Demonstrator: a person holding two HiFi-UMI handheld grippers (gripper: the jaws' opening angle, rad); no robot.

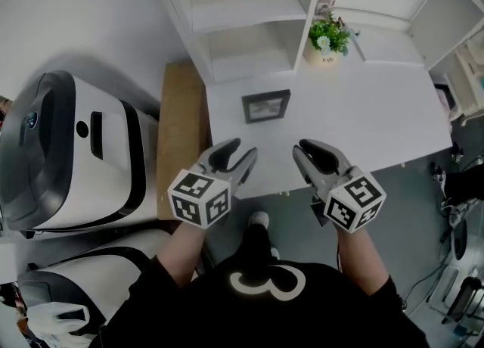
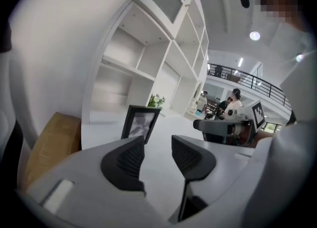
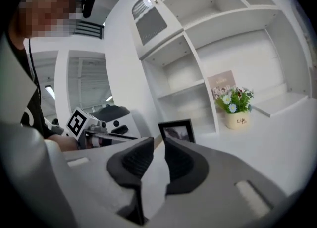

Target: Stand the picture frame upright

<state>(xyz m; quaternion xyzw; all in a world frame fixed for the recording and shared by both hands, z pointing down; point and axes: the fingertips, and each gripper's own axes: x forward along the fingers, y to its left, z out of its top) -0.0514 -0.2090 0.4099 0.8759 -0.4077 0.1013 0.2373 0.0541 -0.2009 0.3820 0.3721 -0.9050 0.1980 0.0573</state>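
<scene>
Frame looks stood up; both grippers empty at the table's near edge.
Lower left of centre in the head view, my left gripper [image 1: 240, 156] has its jaws spread on nothing. The picture frame [image 1: 266, 106] sits mid-frame on the white table [image 1: 378, 112] and looks upright in both gripper views. Right of centre, my right gripper [image 1: 311, 150] is narrowly parted and empty. I judge nothing is left.
</scene>
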